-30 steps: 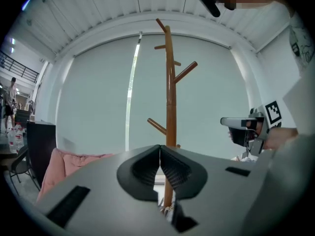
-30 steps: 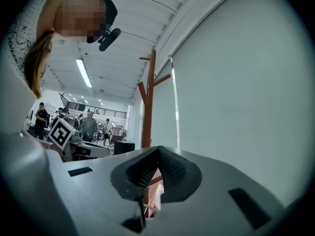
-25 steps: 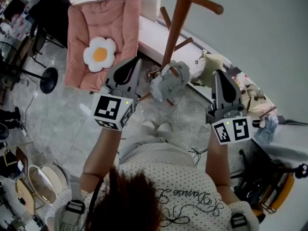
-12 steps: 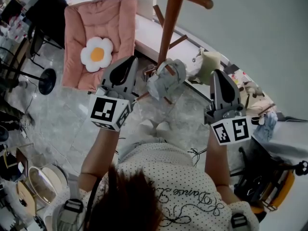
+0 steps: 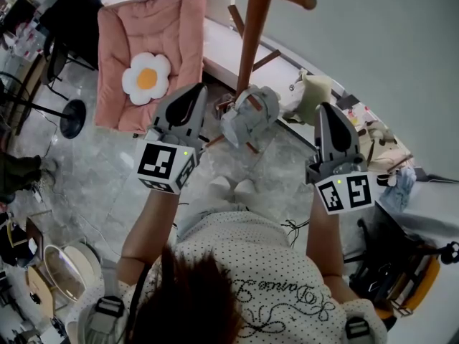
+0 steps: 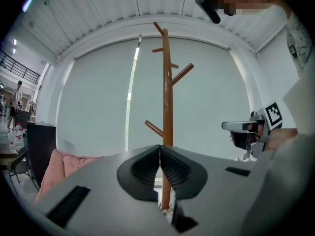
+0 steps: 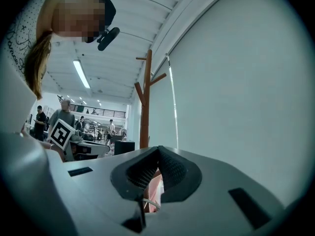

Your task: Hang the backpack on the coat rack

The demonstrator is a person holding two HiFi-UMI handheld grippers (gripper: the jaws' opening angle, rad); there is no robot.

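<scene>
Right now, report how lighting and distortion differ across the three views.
Head view: even light, coat rack sharp, foreshortened by the steep angle. Left gripper view: fisheye, black corners, bowed ceiling lines. Right gripper view: same fisheye; ceiling lamp glares white.

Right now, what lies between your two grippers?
In the head view, the grey backpack, at the foot of the coat rack, shows between the left gripper and the right gripper.

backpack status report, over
Left tongs and right tongs shut, empty. Backpack down at coat rack foot, not hung. Nothing seen blocking it.
</scene>
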